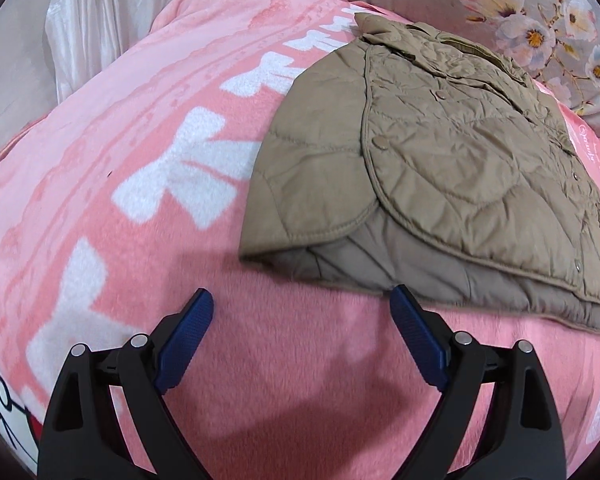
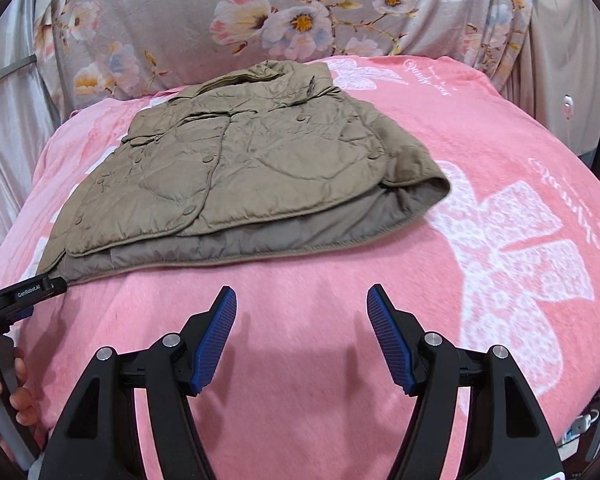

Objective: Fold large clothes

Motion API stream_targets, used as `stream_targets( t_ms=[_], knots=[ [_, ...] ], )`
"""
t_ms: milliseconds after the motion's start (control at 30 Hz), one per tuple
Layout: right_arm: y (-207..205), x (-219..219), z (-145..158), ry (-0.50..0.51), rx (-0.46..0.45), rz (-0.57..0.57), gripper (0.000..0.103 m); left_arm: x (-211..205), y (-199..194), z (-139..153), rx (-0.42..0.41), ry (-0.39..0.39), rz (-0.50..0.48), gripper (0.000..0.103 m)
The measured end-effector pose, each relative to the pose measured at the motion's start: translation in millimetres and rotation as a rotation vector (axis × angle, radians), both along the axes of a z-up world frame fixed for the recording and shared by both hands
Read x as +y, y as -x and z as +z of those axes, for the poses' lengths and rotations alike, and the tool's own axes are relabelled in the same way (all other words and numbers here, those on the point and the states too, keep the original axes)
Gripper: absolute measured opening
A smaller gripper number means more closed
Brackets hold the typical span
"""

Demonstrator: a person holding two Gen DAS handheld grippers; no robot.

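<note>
I've got the quilted tan jacket (image 2: 236,168) lying folded on the pink blanket (image 2: 300,300), collar end toward the flowered grey cloth (image 2: 228,4) at the far edge, snap buttons facing up, the darker lining showing along the near hem. My right gripper (image 2: 302,300) hovers over bare blanket just short of that hem, fingers spread apart, nothing between the blue pads (image 2: 216,340). Over on the left wrist view, my left gripper (image 1: 302,298) is spread wide too, empty, with its right-hand fingertip right at the jacket's (image 1: 440,168) near hem; I can't tell if it touches. From the right view I see the left tool's tip at the jacket's lower left corner, and a hand (image 2: 8,384) gripping its handle. White bow prints (image 2: 512,264) sit beside the jacket.
</note>
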State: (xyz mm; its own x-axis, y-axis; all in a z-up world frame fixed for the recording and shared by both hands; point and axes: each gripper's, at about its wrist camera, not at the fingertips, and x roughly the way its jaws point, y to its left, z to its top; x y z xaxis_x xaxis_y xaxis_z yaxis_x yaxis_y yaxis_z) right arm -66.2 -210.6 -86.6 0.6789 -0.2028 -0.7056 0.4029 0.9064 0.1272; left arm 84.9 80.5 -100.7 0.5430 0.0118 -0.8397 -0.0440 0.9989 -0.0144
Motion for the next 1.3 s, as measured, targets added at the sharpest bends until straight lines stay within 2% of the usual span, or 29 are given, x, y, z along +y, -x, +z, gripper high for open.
stream_targets(
  t_ms=[233,533,733,1000,1167,1300],
  knots=[
    [19.1,-3.9,-0.9,-0.002,-0.01,-0.013,0.067,13.7,11.2,10.9,-0.003,0.06,0.041,0.088],
    [27.8,-14.5,-3.3,-0.015,-0.023,-0.038,0.067,35.2,3.8,17.3,-0.009,0.053,0.107,0.088],
    [26.0,-31.9,-8.3,-0.05,-0.018,-0.068,0.067,52.3,-7.4,8.6,0.024,0.091,0.145,0.088],
    [23.9,-51.8,-12.1,-0.074,-0.014,-0.095,0.067,52.7,-13.5,9.4,0.02,0.09,0.141,0.088],
    [20.1,-85.9,-5.4,-0.107,-0.033,-0.123,0.072,55.4,-19.2,10.3,0.02,0.116,0.138,0.088],
    [9.3,-122.9,-5.8,-0.165,-0.042,-0.17,0.072,62.6,-29.2,10.4,0.009,0.154,0.152,0.089]
  ],
)
